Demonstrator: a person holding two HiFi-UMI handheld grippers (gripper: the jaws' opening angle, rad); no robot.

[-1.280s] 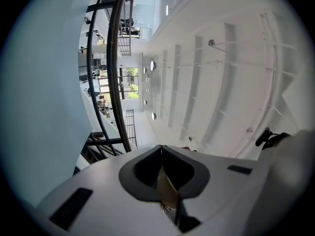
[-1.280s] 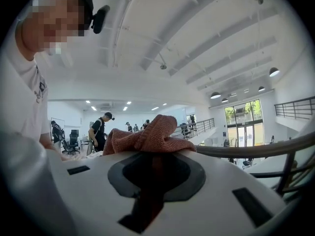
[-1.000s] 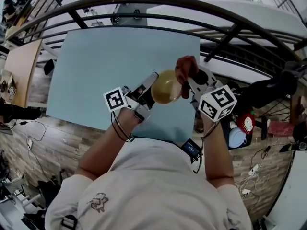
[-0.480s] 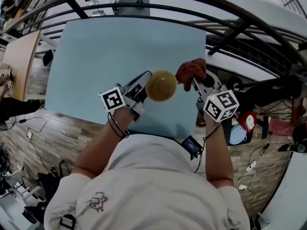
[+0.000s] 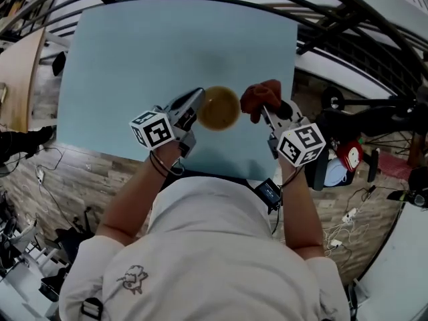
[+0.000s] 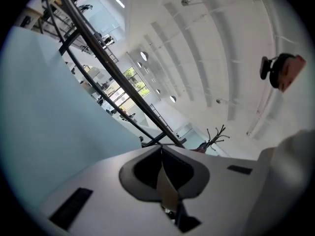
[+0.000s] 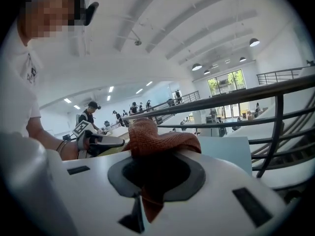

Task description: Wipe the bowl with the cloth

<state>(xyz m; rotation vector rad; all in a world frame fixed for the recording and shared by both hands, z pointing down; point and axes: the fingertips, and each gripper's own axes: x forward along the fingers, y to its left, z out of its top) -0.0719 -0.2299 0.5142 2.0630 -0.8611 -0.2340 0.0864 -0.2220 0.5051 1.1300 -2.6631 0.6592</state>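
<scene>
In the head view a yellowish bowl (image 5: 219,108) hangs just over the near part of the light blue table (image 5: 154,45). My left gripper (image 5: 191,110) is shut on its left rim. That rim shows in the left gripper view as a thin beige sliver (image 6: 167,193) pinched between the shut jaws of the left gripper (image 6: 161,154). My right gripper (image 5: 269,114) is shut on a reddish-brown cloth (image 5: 259,97), which sits bunched just right of the bowl. In the right gripper view the cloth (image 7: 155,140) fills the right gripper (image 7: 157,166), with the left gripper (image 7: 101,142) beyond it.
The table's front edge (image 5: 221,172) runs close under both hands. Black railings (image 5: 334,15) curve past the table's far and right sides. Bags and small items (image 5: 346,158) lie on the wooden floor at the right.
Both grippers have come down toward the table with the bowl and the cloth. The bowl has rolled, and the cloth, earlier against its rim, now sits beside it.
</scene>
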